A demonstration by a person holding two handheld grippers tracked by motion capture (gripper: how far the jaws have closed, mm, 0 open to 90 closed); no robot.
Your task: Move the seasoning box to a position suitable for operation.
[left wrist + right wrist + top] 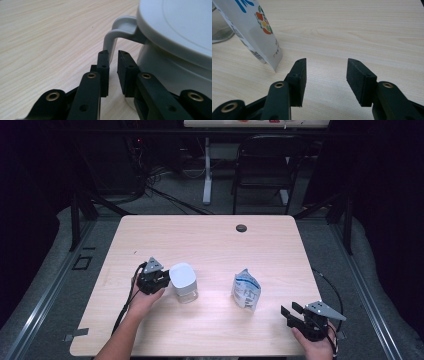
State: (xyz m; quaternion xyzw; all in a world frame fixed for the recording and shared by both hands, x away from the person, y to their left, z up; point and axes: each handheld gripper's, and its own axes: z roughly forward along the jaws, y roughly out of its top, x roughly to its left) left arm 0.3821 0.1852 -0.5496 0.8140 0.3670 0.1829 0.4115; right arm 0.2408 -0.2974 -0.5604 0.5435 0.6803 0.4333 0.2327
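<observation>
A clear jar with a white lid (183,282) stands left of the table's middle. A grey looped tab (117,31) sticks out from the lid's (180,27) rim. My left gripper (165,281) is right against the jar's left side. In the left gripper view its jaws (113,53) stand just below the tab, a thin slit apart, with nothing seen between them. A white printed pouch (246,290) stands upright to the right of the jar. My right gripper (291,312) is open near the front right corner. Its jaws (326,72) point at bare wood just right of the pouch (254,27).
The light wooden table (210,245) has a dark round grommet (241,228) near its far edge. A folding chair (265,165) and a desk leg (207,170) stand on the floor beyond. Cables trail from both grippers.
</observation>
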